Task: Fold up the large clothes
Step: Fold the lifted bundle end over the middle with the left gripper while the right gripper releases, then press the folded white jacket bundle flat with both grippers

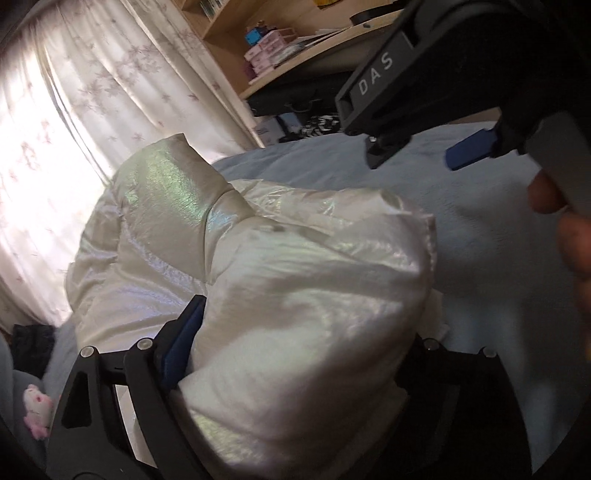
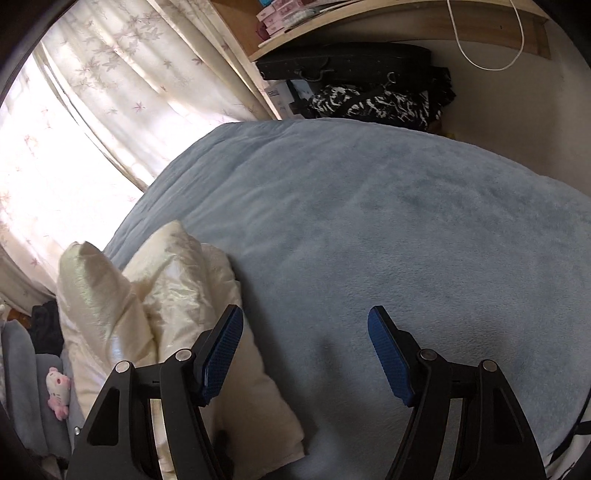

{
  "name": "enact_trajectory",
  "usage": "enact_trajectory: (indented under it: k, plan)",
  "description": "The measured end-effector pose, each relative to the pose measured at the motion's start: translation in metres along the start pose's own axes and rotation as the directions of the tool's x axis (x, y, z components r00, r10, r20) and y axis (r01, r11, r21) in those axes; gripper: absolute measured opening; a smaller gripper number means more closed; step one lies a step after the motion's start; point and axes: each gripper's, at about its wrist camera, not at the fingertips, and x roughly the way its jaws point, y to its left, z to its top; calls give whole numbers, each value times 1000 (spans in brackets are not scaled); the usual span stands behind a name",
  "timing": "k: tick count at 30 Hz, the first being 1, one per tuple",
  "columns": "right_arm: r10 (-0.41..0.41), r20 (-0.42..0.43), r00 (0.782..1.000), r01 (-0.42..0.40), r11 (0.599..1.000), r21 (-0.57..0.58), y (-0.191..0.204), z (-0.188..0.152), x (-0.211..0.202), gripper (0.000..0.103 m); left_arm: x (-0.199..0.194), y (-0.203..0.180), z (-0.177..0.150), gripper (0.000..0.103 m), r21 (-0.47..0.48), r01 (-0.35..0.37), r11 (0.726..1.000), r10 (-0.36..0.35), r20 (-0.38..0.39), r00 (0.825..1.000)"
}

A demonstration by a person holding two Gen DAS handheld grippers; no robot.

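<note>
A shiny cream puffy jacket (image 1: pixel 258 266) lies bunched on the light blue bed blanket (image 1: pixel 480 221). My left gripper (image 1: pixel 295 354) is shut on a thick fold of the jacket and lifts it; its right finger is hidden by the cloth. In the right wrist view the jacket (image 2: pixel 155 295) lies at the lower left. My right gripper (image 2: pixel 306 350) is open and empty above the blanket (image 2: pixel 369 221), just right of the jacket. It also shows in the left wrist view (image 1: pixel 424 151) at the upper right.
Flowered curtains (image 2: pixel 92 110) hang at the left. A wooden desk (image 2: pixel 369 22) with boxes stands beyond the bed, dark bags (image 2: pixel 369 96) beneath it. A pink plush toy (image 2: pixel 59 391) lies at the bed's left edge.
</note>
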Motion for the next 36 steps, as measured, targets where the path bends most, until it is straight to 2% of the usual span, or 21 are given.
enact_trajectory:
  k: [4,6,7,8,11,15,17,21,24,27,30,31,33,34,36]
  plan:
    - [28,18,999,-27,1000,-15,15,2,-22,72,-25,24,1,86,-106,131,986,-133,-13,991]
    - [56,25,998,-55,998,-16,21,2,-31,76,-39,42,0,86,-195,189,962,-195,-12,981]
    - [70,30,997,-69,997,-16,25,2,-36,81,-46,51,-1,86,-234,209,949,-219,-14,976]
    - [82,37,996,-82,997,-17,29,2,-41,86,-55,60,-4,86,-271,229,935,-240,-9,971]
    - [141,50,989,-139,989,-51,47,1,-60,88,-80,91,-15,86,-353,236,905,-247,15,969]
    - [214,34,976,-209,971,-119,82,2,-72,93,-92,156,-30,86,-487,191,852,-221,-3,975]
    - [242,4,970,-238,956,-169,105,5,-71,99,-85,189,-38,86,-555,121,823,-185,-61,981]
    - [273,-85,958,-286,918,-275,151,14,-51,100,-60,237,-47,86,-631,38,775,-150,-124,981]
    - [279,-157,947,-317,888,-333,183,23,-31,100,-40,253,-50,86,-656,21,754,-155,-148,977]
    - [248,-210,946,-313,867,-388,208,31,-7,100,-10,264,-50,86,-675,-17,738,-141,-179,974]
    - [231,-282,931,-334,851,-404,221,34,18,100,20,272,-50,86,-689,-48,723,-133,-206,969]
    - [238,-304,922,-351,846,-401,222,33,24,97,29,273,-49,86,-691,-50,721,-133,-209,969]
    - [274,-347,897,-407,820,-403,224,30,33,66,43,273,-46,86,-684,-55,728,-122,-208,971]
    - [269,-358,894,-411,810,-418,225,28,35,46,48,273,-43,86,-677,-55,734,-117,-205,972]
    - [245,-299,922,-365,807,-464,222,26,29,38,54,270,-38,86,-660,-60,749,-104,-206,973]
